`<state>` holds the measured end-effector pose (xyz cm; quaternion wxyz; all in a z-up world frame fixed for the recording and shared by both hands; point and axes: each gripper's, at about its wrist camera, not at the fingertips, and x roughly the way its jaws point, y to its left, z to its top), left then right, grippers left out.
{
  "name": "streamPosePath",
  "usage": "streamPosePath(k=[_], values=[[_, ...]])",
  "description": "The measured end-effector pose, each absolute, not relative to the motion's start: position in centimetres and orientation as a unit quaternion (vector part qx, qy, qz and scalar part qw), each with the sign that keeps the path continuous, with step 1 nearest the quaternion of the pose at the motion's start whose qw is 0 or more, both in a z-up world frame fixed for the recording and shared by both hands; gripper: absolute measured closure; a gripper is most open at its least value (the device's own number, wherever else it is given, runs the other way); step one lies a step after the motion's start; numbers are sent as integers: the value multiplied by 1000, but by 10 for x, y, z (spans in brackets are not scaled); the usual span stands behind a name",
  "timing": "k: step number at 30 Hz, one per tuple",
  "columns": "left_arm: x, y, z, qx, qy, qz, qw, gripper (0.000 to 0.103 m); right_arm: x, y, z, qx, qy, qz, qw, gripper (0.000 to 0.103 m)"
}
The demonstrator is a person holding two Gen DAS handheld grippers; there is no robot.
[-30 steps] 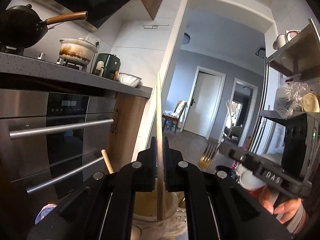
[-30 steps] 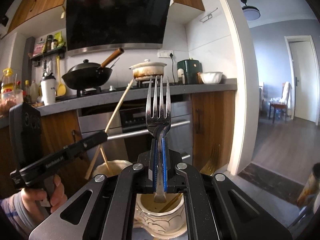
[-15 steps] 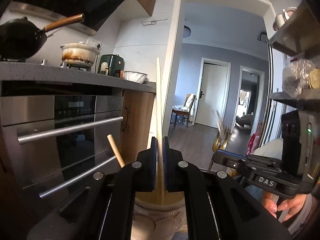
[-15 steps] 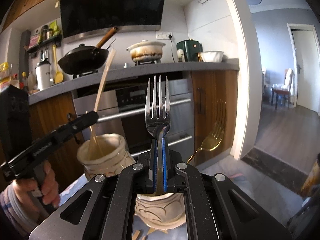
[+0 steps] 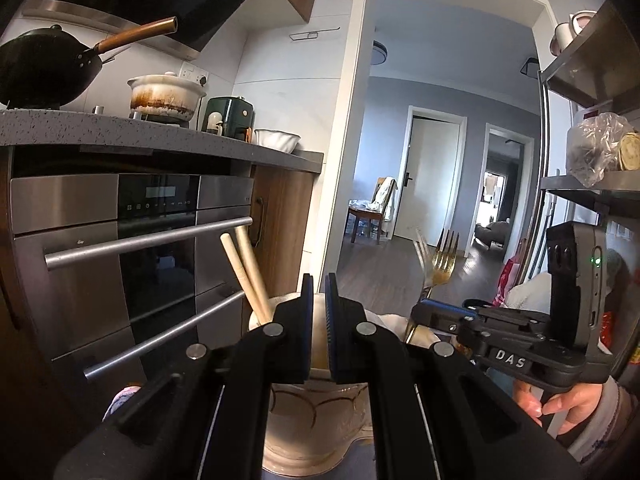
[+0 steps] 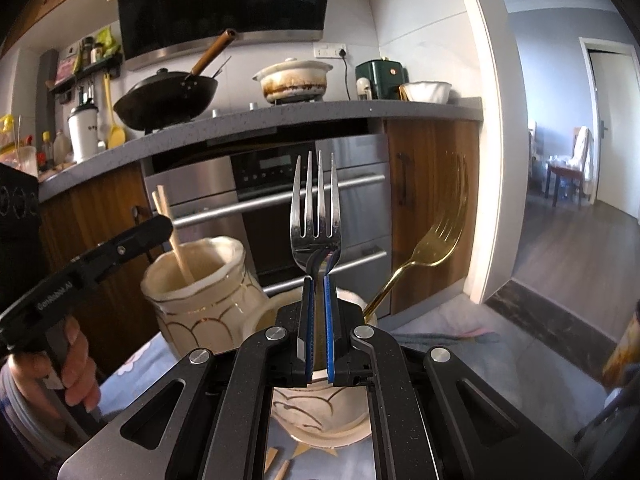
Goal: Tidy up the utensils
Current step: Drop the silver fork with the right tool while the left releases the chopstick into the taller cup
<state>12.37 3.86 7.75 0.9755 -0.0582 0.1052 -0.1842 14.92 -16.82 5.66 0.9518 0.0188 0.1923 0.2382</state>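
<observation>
Already part of the sorting looks done: two wooden chopsticks (image 6: pixel 173 236) stand in the taller ceramic holder (image 6: pixel 200 296), and a gold fork (image 6: pixel 424 252) leans out of the lower ceramic holder (image 6: pixel 320 408) beside it. The right hand-held gripper (image 6: pixel 318 320) is clamped narrow on a silver fork (image 6: pixel 315 216), tines up, its handle running down toward the lower holder's mouth — not yet let go, so that piece is unfinished. The left hand-held gripper (image 5: pixel 318 332) has its jaws nearly together with nothing visible between them, poised just above the chopstick holder. A few small wooden pieces (image 6: pixel 280 464) lie on the tabletop (image 6: pixel 460 328) in front — whether they belong to the job I cannot tell.
</observation>
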Motion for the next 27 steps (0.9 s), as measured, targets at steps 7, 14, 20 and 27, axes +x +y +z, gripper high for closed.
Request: streamPosePath(k=[7, 14, 20, 27], values=[[122, 34, 76, -45, 103, -180, 977, 97, 157, -166, 51, 20, 202, 232, 951, 97], [120, 33, 77, -42, 102, -183, 977, 97, 167, -163, 42, 26, 217, 232, 948, 97], [119, 32, 76, -42, 103, -186, 976, 97, 168, -165, 40, 25, 217, 227, 949, 97], [118, 31, 78, -37, 102, -184, 977, 96, 161, -165, 46, 25, 207, 239, 948, 97]])
